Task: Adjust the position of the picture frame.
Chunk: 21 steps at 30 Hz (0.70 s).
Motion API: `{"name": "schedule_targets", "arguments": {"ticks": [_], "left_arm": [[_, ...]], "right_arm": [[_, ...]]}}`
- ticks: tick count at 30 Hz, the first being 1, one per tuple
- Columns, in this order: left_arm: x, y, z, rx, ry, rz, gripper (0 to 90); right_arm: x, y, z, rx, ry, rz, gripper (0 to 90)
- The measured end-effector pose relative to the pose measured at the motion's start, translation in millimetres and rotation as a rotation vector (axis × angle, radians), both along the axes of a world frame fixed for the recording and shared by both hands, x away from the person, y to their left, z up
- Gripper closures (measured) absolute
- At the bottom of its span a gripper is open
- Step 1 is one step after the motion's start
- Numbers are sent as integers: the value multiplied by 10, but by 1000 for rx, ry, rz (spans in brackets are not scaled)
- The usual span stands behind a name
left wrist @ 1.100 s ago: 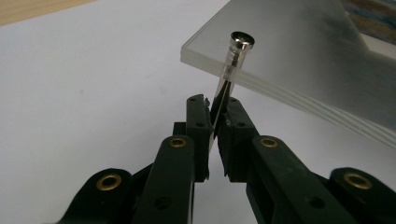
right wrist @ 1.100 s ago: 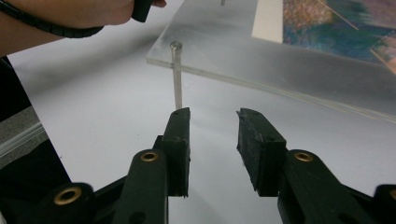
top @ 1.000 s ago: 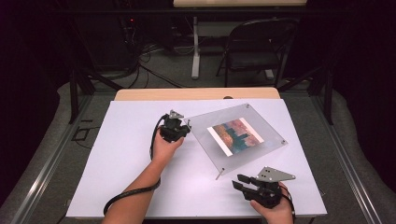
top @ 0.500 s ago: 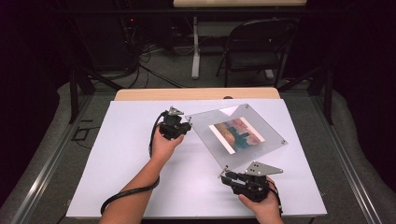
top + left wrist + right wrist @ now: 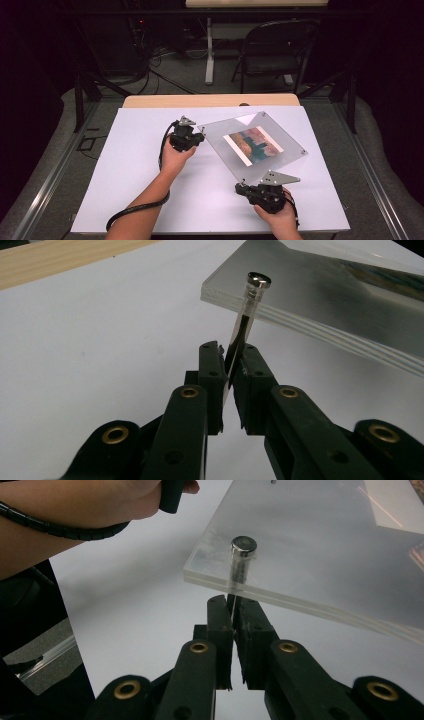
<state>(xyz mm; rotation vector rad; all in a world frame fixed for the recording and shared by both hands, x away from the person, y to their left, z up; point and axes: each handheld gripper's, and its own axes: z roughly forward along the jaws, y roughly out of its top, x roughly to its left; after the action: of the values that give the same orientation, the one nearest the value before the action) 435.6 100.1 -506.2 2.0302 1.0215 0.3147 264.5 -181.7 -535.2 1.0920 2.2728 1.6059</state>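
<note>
Clear acrylic frame [image 5: 255,145] lies toward the right half of the white desk [image 5: 125,170], turned diagonally, a colourful picture [image 5: 253,144] sandwiched in its middle. Metal-capped standoffs at the corners.

Left hand-held gripper [image 5: 192,139] sits at the frame's left corner, held by the left hand [image 5: 175,157]. In the left gripper view its jaws are nearly closed, pinching the slim leg [image 5: 240,335] of the corner standoff; the leg is tilted and its silver cap [image 5: 259,279] stands above the layered acrylic edge.

Right hand-held gripper [image 5: 245,189] is at the frame's near corner, held by the right hand [image 5: 277,217], grey three-cornered plate [image 5: 277,178] on top. In the right gripper view its jaws are narrow, closed on the thin pin [image 5: 230,602] just below that corner's standoff [image 5: 243,560]; the cap sits flush on the top face of the acrylic. The left forearm and its black cable [image 5: 60,527] cross the upper left of that view.

Both gripped corners appear lifted off the desk.

Edges and room: frame's far corner lies near the desk's back edge, beside the wooden strip [image 5: 210,100]. Right corner is near, not over, the right edge. Broad bare white surface left of and in front of the left hand. A dark chair [image 5: 275,50] stands well behind the desk.
</note>
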Motion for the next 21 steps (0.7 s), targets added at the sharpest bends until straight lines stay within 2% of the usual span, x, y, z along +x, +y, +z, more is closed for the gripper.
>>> {"name": "schedule_targets", "arguments": {"ticks": [9, 12, 16, 20, 21], "left_arm": [[-93, 78, 28, -14, -17, -20, 834], [-129, 132, 45, -4, -25, -32, 838], [-265, 278, 67, -6, -32, -43, 848], [-365, 348, 77, -19, -27, -50, 855], [-430, 383, 81, -39, -27, -48, 855]], "right_arm": [[-16, -37, 45, 2, 1, 12, 857], [-14, -54, 57, 8, 2, 11, 856], [19, -128, 78, 34, 17, -18, 856], [58, -228, 103, 54, 21, -60, 856], [70, -248, 110, 57, 17, -70, 856]]}}
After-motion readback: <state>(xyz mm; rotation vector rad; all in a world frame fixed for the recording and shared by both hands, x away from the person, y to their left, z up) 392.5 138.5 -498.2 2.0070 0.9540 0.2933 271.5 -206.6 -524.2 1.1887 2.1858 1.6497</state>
